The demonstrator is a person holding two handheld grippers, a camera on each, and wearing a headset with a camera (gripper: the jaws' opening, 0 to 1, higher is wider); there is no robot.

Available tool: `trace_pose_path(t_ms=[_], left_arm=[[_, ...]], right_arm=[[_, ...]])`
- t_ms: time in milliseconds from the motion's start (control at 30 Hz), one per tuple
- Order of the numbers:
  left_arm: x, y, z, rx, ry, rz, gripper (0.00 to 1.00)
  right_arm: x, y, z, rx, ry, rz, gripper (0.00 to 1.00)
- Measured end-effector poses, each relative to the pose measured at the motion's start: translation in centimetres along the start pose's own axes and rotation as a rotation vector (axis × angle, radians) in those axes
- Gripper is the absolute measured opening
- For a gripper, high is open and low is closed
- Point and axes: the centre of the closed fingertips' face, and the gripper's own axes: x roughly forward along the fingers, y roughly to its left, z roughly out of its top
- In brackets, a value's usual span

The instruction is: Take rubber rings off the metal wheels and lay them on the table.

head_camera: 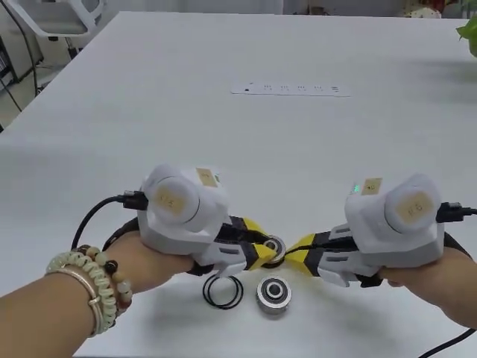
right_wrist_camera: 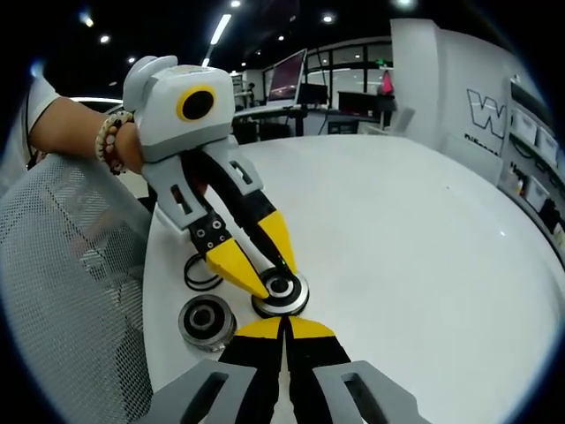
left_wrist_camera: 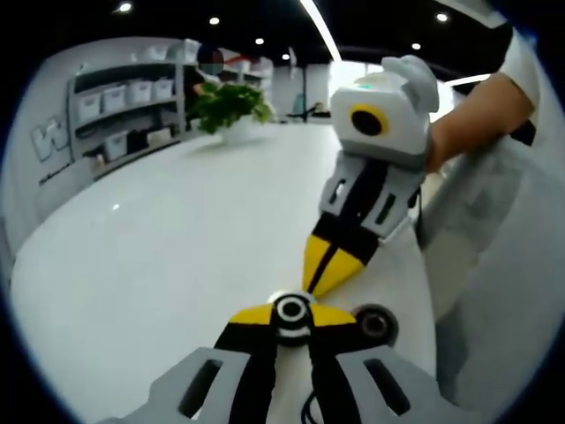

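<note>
A metal wheel (head_camera: 273, 247) with a black rubber ring on its rim hangs just above the white table (head_camera: 223, 149). My left gripper (head_camera: 267, 252) is shut on it, yellow tips on either side (left_wrist_camera: 292, 316). My right gripper (head_camera: 292, 252) comes in from the right with its jaws pressed together, tips at the wheel's rim (right_wrist_camera: 283, 325). I cannot tell whether they pinch the ring. A second metal wheel (head_camera: 274, 293) lies flat near the front edge. Loose black rubber rings (head_camera: 222, 291) lie beside it on its left.
A white power strip (head_camera: 291, 89) lies mid-table, farther back. A chair (head_camera: 67, 19) stands at the far left corner and a plant (head_camera: 469, 33) at the far right. A mesh chair back (right_wrist_camera: 62, 291) is close to the table's front edge.
</note>
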Motion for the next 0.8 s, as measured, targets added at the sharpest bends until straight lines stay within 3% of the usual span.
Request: trace_pose_path(t_ms=[167, 267, 433, 600, 700, 767, 800], left_arm=[[0.0, -0.1, 0.0, 0.008, 0.001, -0.005, 0.14], [0.0, -0.1, 0.0, 0.010, 0.000, -0.005, 0.14], [0.0, 0.0, 0.0, 0.006, -0.003, -0.006, 0.14], [0.0, 0.0, 0.0, 0.007, -0.005, -0.007, 0.14], [0.0, 0.0, 0.0, 0.007, -0.006, -0.007, 0.14], [0.0, 0.0, 0.0, 0.009, -0.005, -0.007, 0.14], [0.0, 0.0, 0.0, 0.009, -0.005, -0.007, 0.14]], right_arm=[[-0.1, 0.1, -0.1, 0.021, 0.007, 0.000, 0.00], [0.0, 0.5, -0.2, 0.044, 0.009, 0.021, 0.14], [0.5, 0.4, 0.3, 0.047, -0.017, 0.010, 0.24], [0.9, 0.1, 1.0, 0.038, -0.054, -0.004, 0.25], [0.9, 0.2, 0.8, 0.051, -0.051, 0.005, 0.23], [0.7, 0.2, 0.2, -0.007, -0.008, 0.016, 0.20], [0.8, 0.2, 0.6, 0.021, -0.033, 0.009, 0.20]])
